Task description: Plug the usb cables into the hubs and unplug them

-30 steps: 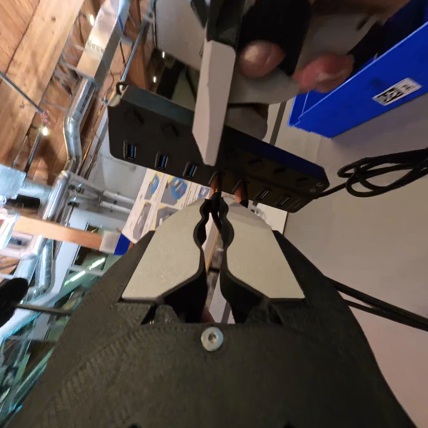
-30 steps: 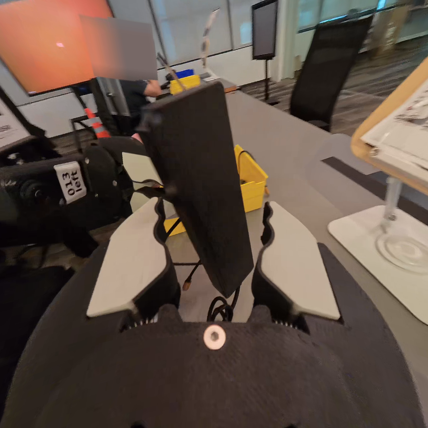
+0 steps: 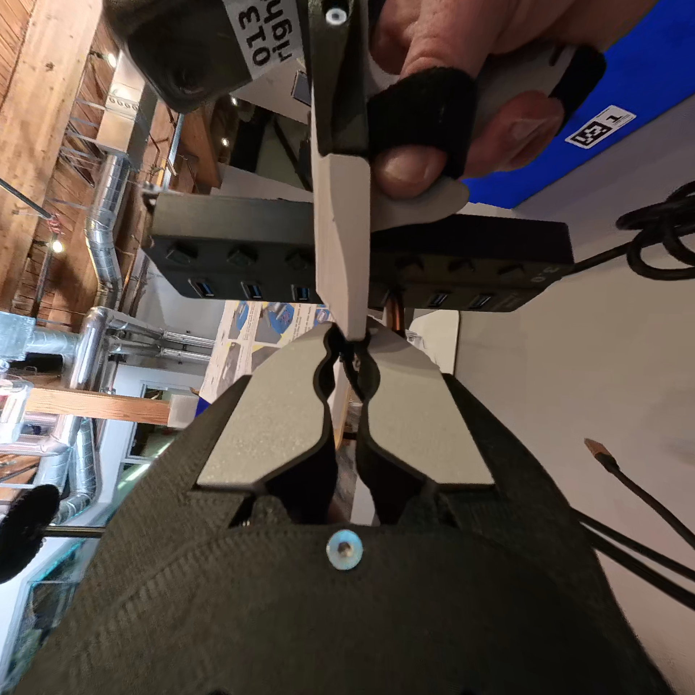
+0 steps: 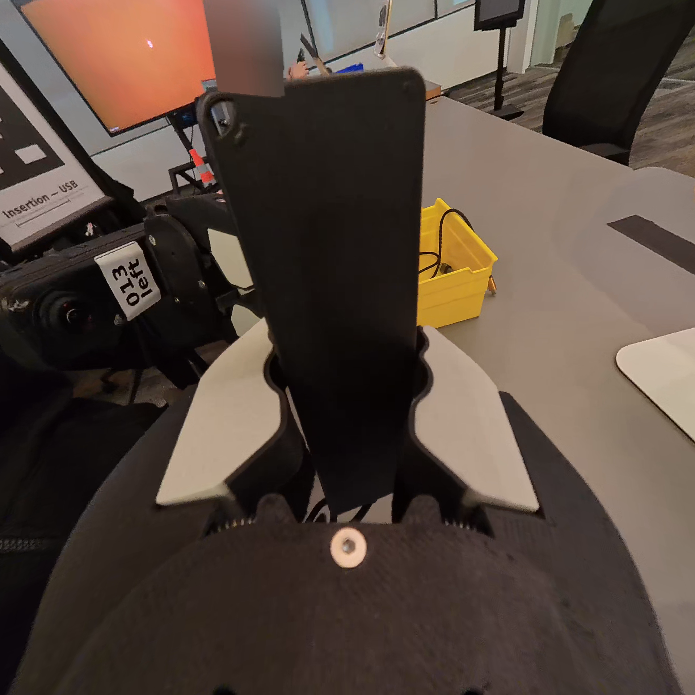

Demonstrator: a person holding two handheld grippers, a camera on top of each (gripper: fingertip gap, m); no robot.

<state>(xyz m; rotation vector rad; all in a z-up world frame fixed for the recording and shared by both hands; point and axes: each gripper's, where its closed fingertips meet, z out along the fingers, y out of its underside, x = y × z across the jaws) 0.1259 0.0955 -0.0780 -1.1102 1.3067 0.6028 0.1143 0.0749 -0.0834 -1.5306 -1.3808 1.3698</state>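
The black usb hub (image 3: 233, 259) with a row of blue ports is clamped in my right gripper (image 4: 348, 338), which is shut on it; in the right wrist view the hub (image 4: 327, 244) stands upright between the grey fingers. My left gripper (image 3: 349, 338) is shut on a thin black usb cable (image 3: 351, 370), its tips just below the port row. A copper plug (image 3: 393, 312) sits at a port. The right gripper's finger (image 3: 338, 244) partly hides it, so its depth is unclear. The left gripper's body also shows in the right wrist view (image 4: 176, 270).
A loose cable with a copper plug (image 3: 598, 449) lies on the grey table (image 3: 564, 376). A coil of black cable (image 3: 662, 240) trails from the hub. A blue bin (image 3: 639, 94) stands behind it. A yellow bin (image 4: 451, 286) holds cables. A white pad (image 4: 662, 376) lies at the right. The tips of both grippers are at nearly the same place.
The hub has turned more level in the left wrist view and stands straighter in the right gripper. My left gripper has moved closer to the port row with the cable.
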